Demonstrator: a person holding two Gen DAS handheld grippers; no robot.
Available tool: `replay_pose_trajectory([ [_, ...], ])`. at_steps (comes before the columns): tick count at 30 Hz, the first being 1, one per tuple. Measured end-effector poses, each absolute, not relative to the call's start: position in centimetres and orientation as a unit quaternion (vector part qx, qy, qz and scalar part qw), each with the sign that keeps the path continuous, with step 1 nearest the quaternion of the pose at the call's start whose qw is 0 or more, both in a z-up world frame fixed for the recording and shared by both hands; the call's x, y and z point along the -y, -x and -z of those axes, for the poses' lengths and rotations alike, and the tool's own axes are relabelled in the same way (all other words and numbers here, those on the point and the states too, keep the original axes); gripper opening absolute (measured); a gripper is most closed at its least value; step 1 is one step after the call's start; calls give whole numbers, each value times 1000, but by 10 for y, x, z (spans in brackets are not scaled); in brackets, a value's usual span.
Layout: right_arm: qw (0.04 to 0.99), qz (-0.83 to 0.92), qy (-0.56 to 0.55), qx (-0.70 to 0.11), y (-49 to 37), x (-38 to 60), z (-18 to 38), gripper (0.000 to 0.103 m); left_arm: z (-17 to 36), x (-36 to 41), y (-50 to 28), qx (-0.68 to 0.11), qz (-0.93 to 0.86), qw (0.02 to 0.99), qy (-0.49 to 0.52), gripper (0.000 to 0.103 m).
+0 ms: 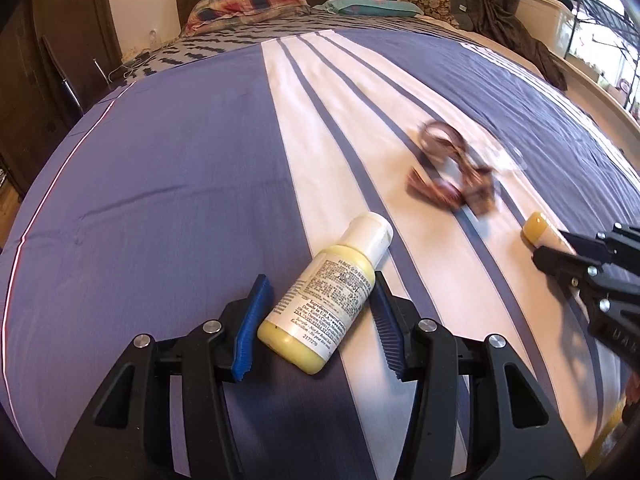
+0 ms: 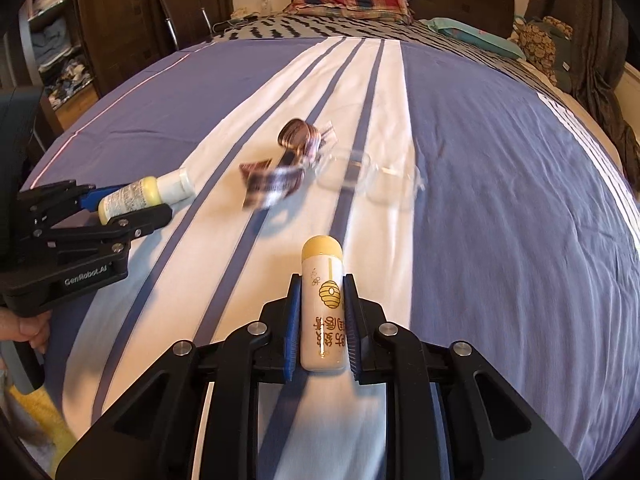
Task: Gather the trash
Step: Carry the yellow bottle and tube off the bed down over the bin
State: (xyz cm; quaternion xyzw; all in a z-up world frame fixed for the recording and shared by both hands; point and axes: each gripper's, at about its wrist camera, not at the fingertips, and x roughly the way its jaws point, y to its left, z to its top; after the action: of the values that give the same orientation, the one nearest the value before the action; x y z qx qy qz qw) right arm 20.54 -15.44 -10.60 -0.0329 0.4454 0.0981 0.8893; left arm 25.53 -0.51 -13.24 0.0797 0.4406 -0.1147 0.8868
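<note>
pickup step, both at once: left gripper (image 1: 316,316) jaws are spread around the yellow lotion bottle (image 1: 326,300), one pad touching its side, the other just apart, not yet clenched. right gripper (image 2: 322,320) jaws pinch the honey tube (image 2: 323,312) lying on the bed (image 2: 500,220). next likely: close left, lift both, carry to a bin (none in view). crumpled brown wrapper (image 2: 280,172) and clear plastic piece (image 2: 372,180) lie further up the white stripe, blurred. blue striped bedspread, plaid pillow (image 2: 352,0), dark wardrobe (image 2: 120,20).
</note>
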Motion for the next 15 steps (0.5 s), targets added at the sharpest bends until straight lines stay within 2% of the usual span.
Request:
replay_pose_trajectory([
  [15,894,-95,3,-439,-107,177,101,21,125,17,-133,-431,155,887,-63,48],
])
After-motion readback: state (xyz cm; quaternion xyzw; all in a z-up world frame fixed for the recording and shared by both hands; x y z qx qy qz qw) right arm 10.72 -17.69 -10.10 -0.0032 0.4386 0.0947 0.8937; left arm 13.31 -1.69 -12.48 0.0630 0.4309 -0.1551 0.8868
